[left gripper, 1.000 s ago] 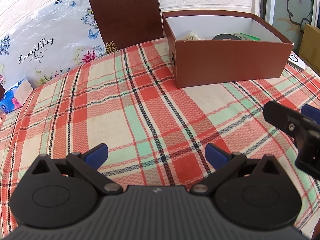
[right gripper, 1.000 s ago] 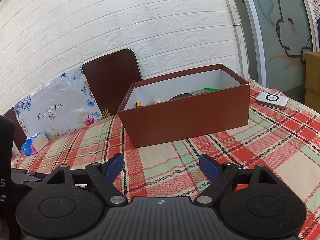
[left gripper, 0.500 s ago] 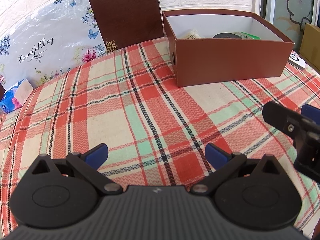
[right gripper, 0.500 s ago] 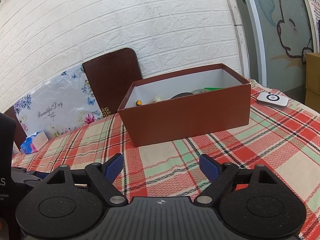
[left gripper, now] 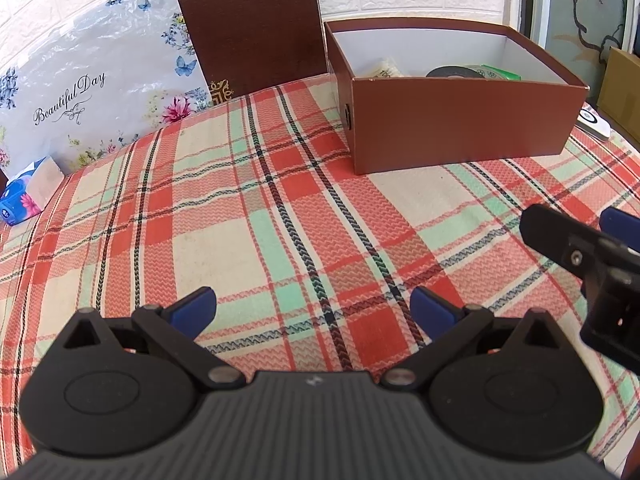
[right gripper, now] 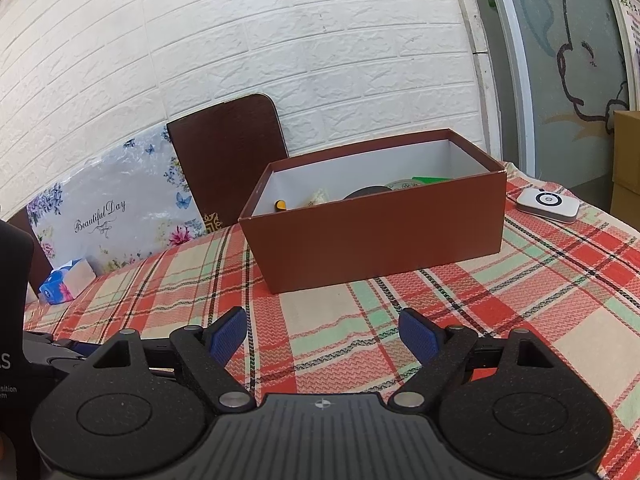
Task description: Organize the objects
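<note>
- My left gripper [left gripper: 313, 307] has its jaws spread wide with nothing between them, only plaid cloth [left gripper: 248, 216] below the blue pads [left gripper: 195, 307].
- My right gripper [right gripper: 321, 334] is spread just as wide and holds nothing; its pads [right gripper: 227, 334] also hang over bare cloth.
- From the left wrist view I see the right gripper's black finger at the right edge, just beside my left one.
- From the right wrist view part of the left gripper's body fills the left edge.
- Ahead of both grippers, well apart from them, the brown box [left gripper: 460, 128] sits open on the cloth.
- Inside the box I make out a dark disc [left gripper: 454, 73], a green packet [left gripper: 500, 74], a pale packet [left gripper: 384, 70] and, from the right wrist view, a small yellow-topped thing [right gripper: 280, 205] near the left wall; I cannot tell what that one is.
- A white device [right gripper: 547, 200] lies on the cloth to the right of the box.
- Behind the box a brown board [left gripper: 250, 24] leans on the brick wall [right gripper: 280, 40], beside a floral panel [left gripper: 88, 80].
- A tissue pack [left gripper: 30, 190] sits at the far left of the cloth.
</note>
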The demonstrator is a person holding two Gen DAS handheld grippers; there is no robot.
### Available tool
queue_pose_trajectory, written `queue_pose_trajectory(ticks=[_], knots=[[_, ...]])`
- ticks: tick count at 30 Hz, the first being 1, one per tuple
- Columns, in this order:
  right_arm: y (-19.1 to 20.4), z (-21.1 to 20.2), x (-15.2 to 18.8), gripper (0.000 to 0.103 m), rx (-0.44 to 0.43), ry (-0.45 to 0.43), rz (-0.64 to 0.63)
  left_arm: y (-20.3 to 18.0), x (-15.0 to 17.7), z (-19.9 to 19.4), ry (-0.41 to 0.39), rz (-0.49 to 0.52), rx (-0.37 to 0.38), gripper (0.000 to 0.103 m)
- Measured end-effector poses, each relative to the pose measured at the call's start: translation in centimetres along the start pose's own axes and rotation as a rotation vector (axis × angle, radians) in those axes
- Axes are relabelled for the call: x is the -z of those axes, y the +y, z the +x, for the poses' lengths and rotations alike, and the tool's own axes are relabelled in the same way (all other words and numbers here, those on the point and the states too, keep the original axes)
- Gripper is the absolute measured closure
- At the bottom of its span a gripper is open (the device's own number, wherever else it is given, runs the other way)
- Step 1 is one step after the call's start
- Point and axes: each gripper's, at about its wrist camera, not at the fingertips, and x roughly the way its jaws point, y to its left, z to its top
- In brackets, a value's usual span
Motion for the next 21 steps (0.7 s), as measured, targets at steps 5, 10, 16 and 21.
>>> queue_pose_trajectory(ticks=[5, 10, 16, 21], knots=[[-0.03, 0.05, 0.01, 0.019, -0.001, 0.001, 0.000, 0.15, 0.04, 0.09, 0.003, -0.009, -0.001, 0.000], [0.04, 0.05, 0.07, 0.019, 0.000, 0.001, 0.000, 0.15, 0.05, 0.10, 0.003, -0.010, -0.002, 0.000], [0.10, 0.03, 0.12, 0.019, 0.000, 0.002, 0.001, 0.11, 0.12, 0.02, 0.002, -0.009, 0.011, 0.000], [0.16, 0.00, 0.14, 0.019, 0.002, 0.001, 0.001, 0.07, 0.15, -0.13, -0.008, -0.002, 0.015, 0.000]])
